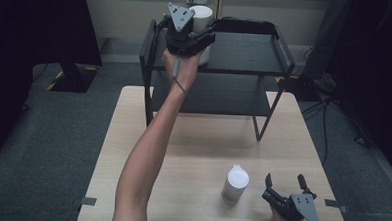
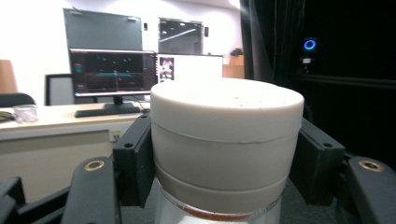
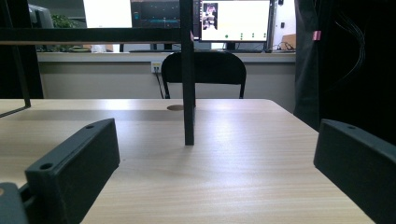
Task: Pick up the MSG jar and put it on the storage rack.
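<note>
**Left gripper clamped on white-lidded jar at upper shelf; right gripper idle and spread**

The light wooden table (image 1: 202, 156) carries a black metal two-tier shelf rack (image 1: 246, 52) at its far end. In the high view the person's left forearm (image 1: 147, 153) reaches forward across the table to the rack's upper shelf.

The left gripper (image 1: 194, 38) is at the upper shelf's left end, its grey three-cornered plate uppermost. Its jaws are pinched on a round jar with a thick white lid and clear body (image 2: 226, 144). In the left gripper view both black pads press against opposite sides of the lid, and the jar stands upright between them. Whether the jar's base rests on the shelf cannot be told.

The right gripper (image 1: 284, 187) sits low at the table's near right corner. Its jaws are spread wide with nothing between them; the right gripper view shows bare table top in the gap and one leg of the rack farther off.

A second white-lidded jar (image 1: 236, 183) stands upright on the table, just beside the right gripper on its left, apart from it.

The held jar's lid is off-white and matt, with a faint seam running round it. Below the lid, a strip of clear wall with a reddish band shows.
</note>
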Demonstrator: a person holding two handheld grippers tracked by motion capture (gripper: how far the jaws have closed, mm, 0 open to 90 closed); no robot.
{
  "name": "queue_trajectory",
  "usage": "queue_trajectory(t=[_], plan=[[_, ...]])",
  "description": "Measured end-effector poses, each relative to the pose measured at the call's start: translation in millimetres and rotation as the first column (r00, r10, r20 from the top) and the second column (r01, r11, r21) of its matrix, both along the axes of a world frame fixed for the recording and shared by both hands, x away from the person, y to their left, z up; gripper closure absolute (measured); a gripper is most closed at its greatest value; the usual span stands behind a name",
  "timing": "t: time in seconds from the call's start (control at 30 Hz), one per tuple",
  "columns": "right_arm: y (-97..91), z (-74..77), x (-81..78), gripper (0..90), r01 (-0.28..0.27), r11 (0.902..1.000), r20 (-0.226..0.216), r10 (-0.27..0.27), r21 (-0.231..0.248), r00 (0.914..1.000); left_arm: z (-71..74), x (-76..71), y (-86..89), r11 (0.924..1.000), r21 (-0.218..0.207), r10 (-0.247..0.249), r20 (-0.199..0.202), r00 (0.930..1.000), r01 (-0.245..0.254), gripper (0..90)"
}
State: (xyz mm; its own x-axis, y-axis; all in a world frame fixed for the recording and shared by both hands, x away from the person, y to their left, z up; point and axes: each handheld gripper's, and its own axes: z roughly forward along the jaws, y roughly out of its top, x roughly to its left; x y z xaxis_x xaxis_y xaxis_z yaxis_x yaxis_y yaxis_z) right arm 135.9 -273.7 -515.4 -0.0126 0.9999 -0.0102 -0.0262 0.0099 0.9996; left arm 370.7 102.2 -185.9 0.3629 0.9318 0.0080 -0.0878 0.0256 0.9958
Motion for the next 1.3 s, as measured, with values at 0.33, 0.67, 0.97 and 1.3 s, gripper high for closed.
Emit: queue_trajectory(t=[0.33, 0.67, 0.97, 1.3], plan=[[0.6, 0.1, 0.0, 0.0, 0.004, 1.0000, 0.000, -0.004, 0.000, 1.0000, 7.1, 4.0, 1.9, 0.9998, -0.019, 0.004, -0.046, 0.9989, -0.005, 34.3], [1.0, 0.0, 0.0, 0.0, 0.006, 1.0000, 0.000, -0.006, 0.000, 1.0000, 7.0, 4.1, 2.1, 0.9998, -0.019, 0.006, -0.047, 0.9989, -0.007, 34.2], [2.5, -0.1, 0.0, 0.0, 0.014, 0.9999, 0.000, -0.014, 0.000, 0.9999, 9.4, 3.8, 1.9, 0.9999, -0.012, 0.006, -0.054, 0.9985, -0.006, 34.2], [3.4, 0.0, 0.2, 0.0, 0.020, 0.9998, 0.000, -0.020, -0.001, 0.9998, 1.3, 0.2, 0.0, 0.9975, -0.057, 0.038, -0.035, 0.9987, -0.040, 4.9]])
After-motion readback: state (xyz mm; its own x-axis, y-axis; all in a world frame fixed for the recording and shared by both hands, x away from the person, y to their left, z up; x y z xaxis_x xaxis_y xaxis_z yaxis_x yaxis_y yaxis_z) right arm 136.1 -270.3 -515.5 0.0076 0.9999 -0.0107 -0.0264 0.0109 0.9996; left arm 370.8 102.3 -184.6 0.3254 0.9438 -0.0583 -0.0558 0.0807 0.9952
